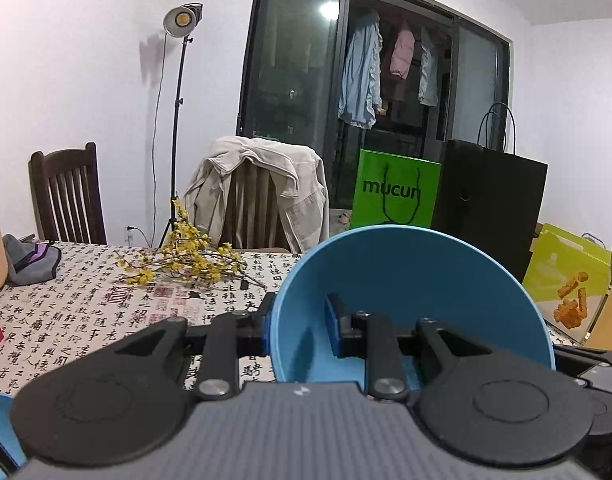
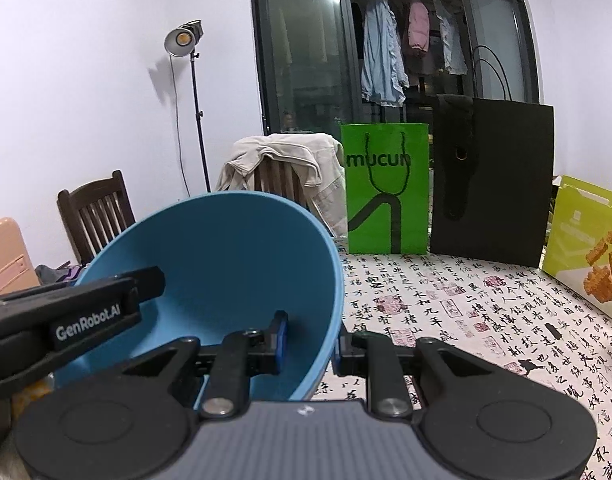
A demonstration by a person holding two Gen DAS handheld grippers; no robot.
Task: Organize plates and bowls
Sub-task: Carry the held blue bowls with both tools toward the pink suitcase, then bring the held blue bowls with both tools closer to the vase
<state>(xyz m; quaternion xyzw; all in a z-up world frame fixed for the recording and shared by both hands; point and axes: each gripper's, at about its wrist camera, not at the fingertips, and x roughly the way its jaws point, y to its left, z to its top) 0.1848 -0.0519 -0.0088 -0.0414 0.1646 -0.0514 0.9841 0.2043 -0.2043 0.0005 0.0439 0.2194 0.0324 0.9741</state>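
both grippers, left gripper [image 1: 300, 326] and right gripper [image 2: 310, 338], clamp the blue bowl's [image 1: 406, 272] rim.

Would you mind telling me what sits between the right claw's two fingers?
The blue bowl's wall: the right claw pinches its rim, seen in the right wrist view.

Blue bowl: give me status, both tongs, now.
Left tongs shut on blue bowl rim. Right tongs shut on opposite rim. Bowl held tilted above the calligraphy tablecloth. Green mucun bag ahead, apart.
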